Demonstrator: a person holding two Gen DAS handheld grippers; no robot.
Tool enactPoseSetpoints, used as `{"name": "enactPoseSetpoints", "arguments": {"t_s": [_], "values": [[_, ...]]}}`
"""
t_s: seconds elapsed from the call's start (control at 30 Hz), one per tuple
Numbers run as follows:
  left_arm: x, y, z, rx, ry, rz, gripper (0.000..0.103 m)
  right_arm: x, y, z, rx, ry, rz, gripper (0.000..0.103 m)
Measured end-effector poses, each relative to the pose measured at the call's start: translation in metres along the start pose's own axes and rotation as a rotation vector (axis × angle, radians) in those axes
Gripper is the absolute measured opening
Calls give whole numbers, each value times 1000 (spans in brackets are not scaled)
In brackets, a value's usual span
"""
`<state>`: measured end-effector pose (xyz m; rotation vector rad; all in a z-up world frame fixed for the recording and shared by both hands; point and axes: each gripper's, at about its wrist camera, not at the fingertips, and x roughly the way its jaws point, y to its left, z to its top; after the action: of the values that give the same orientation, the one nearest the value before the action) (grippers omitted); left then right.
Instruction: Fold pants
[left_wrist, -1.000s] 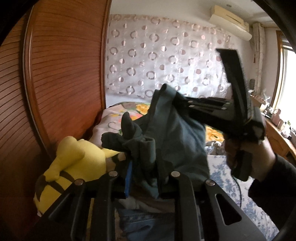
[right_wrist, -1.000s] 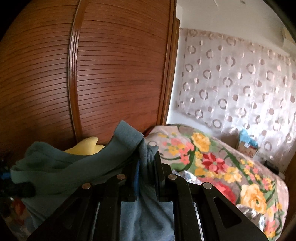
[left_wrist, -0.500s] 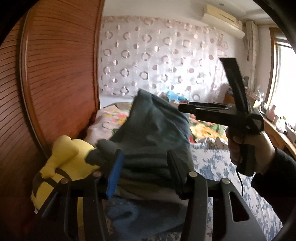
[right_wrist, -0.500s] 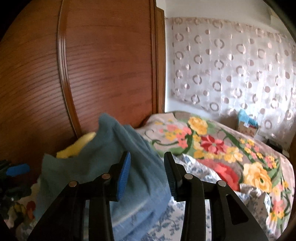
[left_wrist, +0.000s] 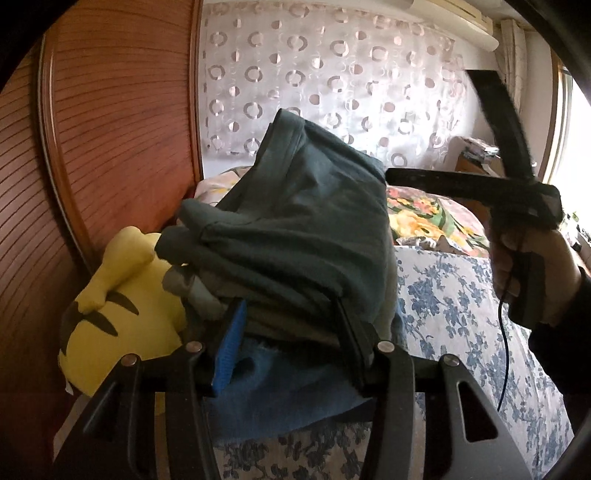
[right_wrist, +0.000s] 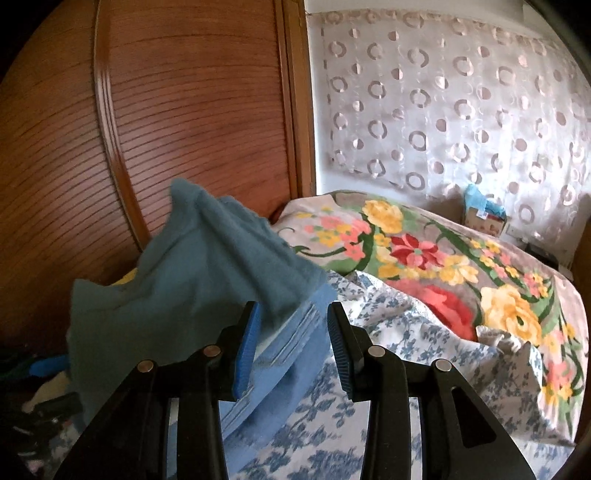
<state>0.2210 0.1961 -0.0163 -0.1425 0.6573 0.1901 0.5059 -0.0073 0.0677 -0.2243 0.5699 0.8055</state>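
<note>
The dark teal pants (left_wrist: 303, 229) lie in a loose heap on a stack of folded blue cloth (left_wrist: 280, 391) on the bed. My left gripper (left_wrist: 290, 343) is open; the heap's near edge sags between its fingers without being pinched. In the right wrist view the pants (right_wrist: 192, 266) sit just ahead and left of my right gripper (right_wrist: 293, 332), which is open with only the corner of the light blue cloth (right_wrist: 295, 343) showing in the gap. A hand (left_wrist: 532, 266) holds that gripper to the right of the heap.
A yellow plush toy (left_wrist: 110, 306) lies left of the heap against the ribbed wooden panel (left_wrist: 110, 129). A bright flowered blanket (right_wrist: 424, 258) covers the far bed, and a blue-flowered sheet (right_wrist: 388, 332) the near part. A patterned curtain (right_wrist: 443, 103) hangs behind.
Both grippers have opened and let go of the pants, which dropped onto the stack. The right gripper has drawn back to the right of the heap.
</note>
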Motion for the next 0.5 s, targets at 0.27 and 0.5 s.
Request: {"name": "enactPoseSetpoints", "arguments": {"t_s": [0.27,0.5], "values": [[-24,-6,1,32,-31,26,50,-41,12,-22,17,-22,35,39],[-51,-9,0,38,-57,25,50,-81,25,-39,20,-44,48,39]]}}
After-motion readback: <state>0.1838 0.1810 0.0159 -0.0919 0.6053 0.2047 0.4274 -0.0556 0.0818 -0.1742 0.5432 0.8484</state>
